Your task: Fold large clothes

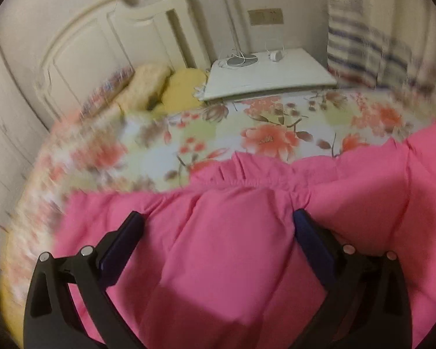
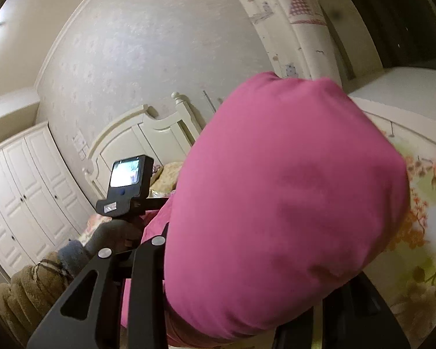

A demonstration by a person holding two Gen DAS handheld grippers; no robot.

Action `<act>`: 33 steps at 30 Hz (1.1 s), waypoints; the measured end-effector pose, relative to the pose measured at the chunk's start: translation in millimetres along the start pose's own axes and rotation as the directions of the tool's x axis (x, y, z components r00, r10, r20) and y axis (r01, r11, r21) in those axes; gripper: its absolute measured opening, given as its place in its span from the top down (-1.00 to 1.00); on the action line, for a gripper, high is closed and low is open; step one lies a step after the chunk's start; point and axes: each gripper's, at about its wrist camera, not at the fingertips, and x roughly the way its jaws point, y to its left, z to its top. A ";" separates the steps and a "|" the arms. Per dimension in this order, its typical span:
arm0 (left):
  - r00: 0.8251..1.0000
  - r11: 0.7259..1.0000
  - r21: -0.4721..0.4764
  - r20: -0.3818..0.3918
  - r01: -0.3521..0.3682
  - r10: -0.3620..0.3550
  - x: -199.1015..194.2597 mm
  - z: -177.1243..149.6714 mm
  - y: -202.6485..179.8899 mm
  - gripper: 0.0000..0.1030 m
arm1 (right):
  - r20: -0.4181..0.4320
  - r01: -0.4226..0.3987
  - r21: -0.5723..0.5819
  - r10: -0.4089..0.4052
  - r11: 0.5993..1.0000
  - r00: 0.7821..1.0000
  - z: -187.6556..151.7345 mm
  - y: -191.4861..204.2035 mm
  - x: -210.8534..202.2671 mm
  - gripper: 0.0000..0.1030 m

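On the floral bedsheet (image 1: 264,139) lies the pink padded garment (image 1: 232,232) — left gripper (image 1: 218,221) hovers over it, jaws apart; right gripper (image 2: 247,261) is clamped on a raised puffy fold.

Right gripper (image 2: 247,261) clamps a bulging fold of pink padded garment (image 2: 282,203); fabric fills the centre and hides the fingertips. Left of it, a gloved hand (image 2: 113,235) grips the other gripper's handle, with lit camera screen (image 2: 125,173). Behind: cream headboard (image 2: 136,136), white wardrobe (image 2: 29,186), floral bedsheet (image 2: 424,212).
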 end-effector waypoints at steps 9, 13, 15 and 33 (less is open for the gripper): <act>0.980 0.999 0.025 0.197 0.039 -0.043 -96.5 -52.4 49.0 -0.96 | 0.022 0.028 -0.083 -0.026 0.996 0.999 6.9 20.9 2.6 0.19; 0.978 0.977 0.193 0.171 0.089 -0.123 -110.6 -110.7 32.9 -0.96 | 0.038 0.040 -0.119 -0.036 0.992 0.999 8.3 34.5 7.9 0.18; 0.973 0.967 0.247 0.198 0.071 -0.122 -110.0 -144.2 20.8 -0.95 | 0.037 0.032 -0.154 -0.026 0.988 0.999 11.7 48.8 13.0 0.18; 0.863 0.929 -0.280 0.500 0.243 -0.075 -243.3 -141.9 322.6 -0.96 | 0.108 0.121 -0.987 -0.124 0.102 0.986 -144.1 314.1 116.5 -0.03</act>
